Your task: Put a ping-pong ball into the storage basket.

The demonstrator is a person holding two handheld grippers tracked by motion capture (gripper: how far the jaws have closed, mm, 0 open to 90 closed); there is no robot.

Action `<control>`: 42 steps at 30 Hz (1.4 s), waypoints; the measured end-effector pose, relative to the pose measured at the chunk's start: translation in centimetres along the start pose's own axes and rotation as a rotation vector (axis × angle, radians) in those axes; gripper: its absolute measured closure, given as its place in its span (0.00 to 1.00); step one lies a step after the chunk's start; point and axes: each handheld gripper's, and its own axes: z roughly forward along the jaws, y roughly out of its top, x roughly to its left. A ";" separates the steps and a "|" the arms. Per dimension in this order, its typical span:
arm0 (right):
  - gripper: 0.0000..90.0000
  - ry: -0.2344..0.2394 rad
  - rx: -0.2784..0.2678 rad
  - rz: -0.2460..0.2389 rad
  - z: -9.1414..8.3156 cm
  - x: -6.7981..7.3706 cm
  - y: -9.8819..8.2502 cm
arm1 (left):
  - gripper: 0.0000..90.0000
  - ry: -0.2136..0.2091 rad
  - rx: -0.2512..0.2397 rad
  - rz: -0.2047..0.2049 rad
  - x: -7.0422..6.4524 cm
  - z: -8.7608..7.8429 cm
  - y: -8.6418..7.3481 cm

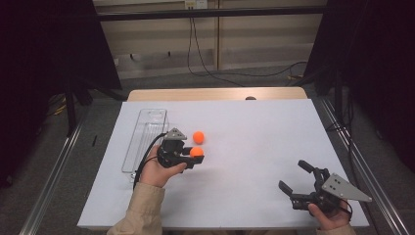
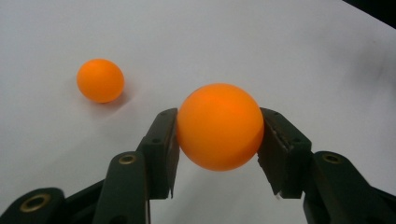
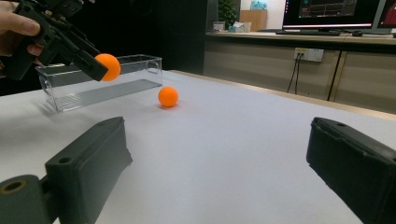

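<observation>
Two grippers work over a white sheet point(image 1: 254, 147) that covers nearly the whole table point(image 1: 215, 93); only a strip of wood shows at the far edge. The right gripper point(image 1: 293, 177) sits near the front right corner, close to the sheet's near edge, its jaws spread wide with nothing between them. From there a broad stretch of bare sheet runs across the middle and out to the far edge.

The left gripper point(image 2: 217, 135) is lifted off the sheet, left of centre, clamped on a ball point(image 2: 219, 126) that sits squarely between the two pads, near the tips. The left gripper view shows the pads pressing on either side of the ball at its widest part. The ball is plain orange, smooth and matt, round with no marking that I can make out.

Just beyond it a second ball point(image 1: 198, 136) of the same orange lies on the sheet, near the held ball but apart from it. Left of both, a clear bin point(image 1: 147, 132) stands lengthwise near the sheet's left edge.
</observation>
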 end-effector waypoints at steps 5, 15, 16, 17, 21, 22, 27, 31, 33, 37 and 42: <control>0.05 0.000 0.001 0.000 0.0 0.0 0.0 | 0.57 0.004 -0.003 -0.002 0.1 -0.1 0.0; 0.05 0.001 -0.002 -0.002 0.0 0.0 0.0 | 0.57 0.015 -0.010 -0.012 0.5 -0.6 -0.2; 0.05 0.001 -0.001 -0.002 0.0 0.0 0.0 | 0.57 0.013 -0.010 -0.012 0.6 -0.7 -0.2; 0.05 0.002 -0.001 -0.002 0.0 0.0 0.0 | 0.56 0.016 -0.009 -0.012 0.6 -0.7 -0.2; 0.05 0.001 -0.001 -0.001 0.0 0.0 0.0 | 0.57 0.018 -0.010 -0.015 0.8 -0.9 -0.2; 0.05 0.001 -0.002 -0.002 0.0 0.0 0.0 | 0.57 0.021 -0.012 -0.017 0.8 -0.9 -0.2; 0.05 0.001 -0.001 -0.002 0.0 0.0 0.0 | 0.57 0.025 -0.014 -0.022 1.0 -1.2 -0.3; 0.05 0.001 -0.001 -0.001 0.0 0.0 0.0 | 0.56 0.031 -0.020 -0.024 1.2 -1.4 -0.3; 0.05 0.002 0.000 0.000 0.0 0.0 0.0 | 0.57 0.032 -0.023 -0.025 1.3 -1.5 -0.4; 0.05 0.002 -0.001 -0.001 0.0 0.0 0.0 | 0.56 0.035 -0.025 -0.030 1.4 -1.7 -0.4; 0.05 0.002 -0.002 -0.002 0.0 0.0 0.0 | 0.56 0.041 -0.027 -0.034 1.7 -2.0 -0.5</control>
